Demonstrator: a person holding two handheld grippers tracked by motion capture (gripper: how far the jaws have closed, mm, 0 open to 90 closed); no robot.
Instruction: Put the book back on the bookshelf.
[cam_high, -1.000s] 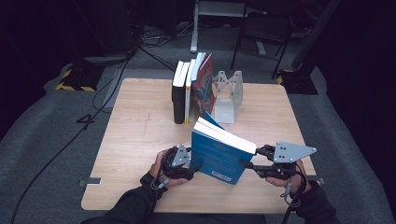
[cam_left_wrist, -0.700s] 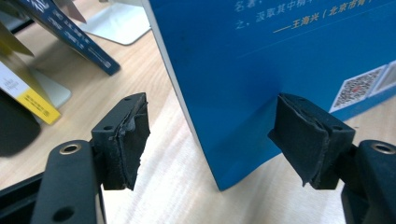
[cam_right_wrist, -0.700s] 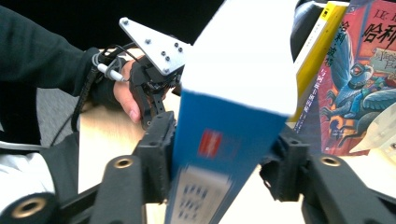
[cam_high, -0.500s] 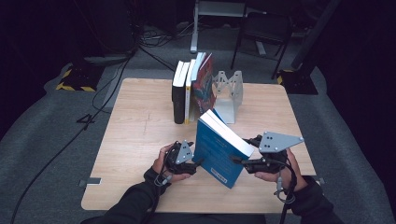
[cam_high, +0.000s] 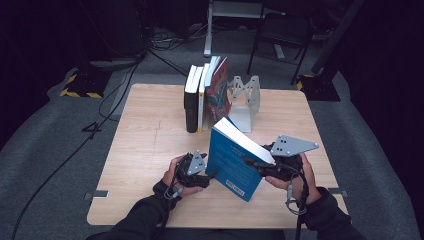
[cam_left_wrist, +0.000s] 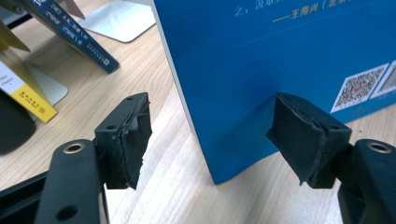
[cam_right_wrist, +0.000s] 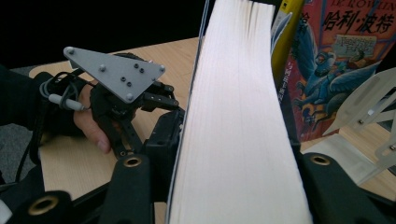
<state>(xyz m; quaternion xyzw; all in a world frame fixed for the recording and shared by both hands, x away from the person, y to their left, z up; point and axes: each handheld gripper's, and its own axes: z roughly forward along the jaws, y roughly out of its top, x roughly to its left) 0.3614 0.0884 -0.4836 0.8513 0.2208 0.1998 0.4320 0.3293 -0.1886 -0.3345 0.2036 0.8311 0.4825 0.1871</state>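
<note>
Comparing the high view with the frames before, the blue book (cam_high: 234, 165) was seen tipped further upright, a corner on the worktop (cam_high: 145, 125), nearer the shelved books (cam_high: 202, 97). In the left gripper view, the left claw (cam_left_wrist: 210, 135) was spread apart around its lower edge. In the right gripper view, the right claw (cam_right_wrist: 224, 186) was clamped on the page block; shelving was judged close.

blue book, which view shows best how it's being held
The high view: the blue book stands tilted on the table, right gripper clamped on its page edge, left gripper open beside its cover. The left gripper view gives only the lower cover; the right gripper view, the pages between its jaws.
</note>
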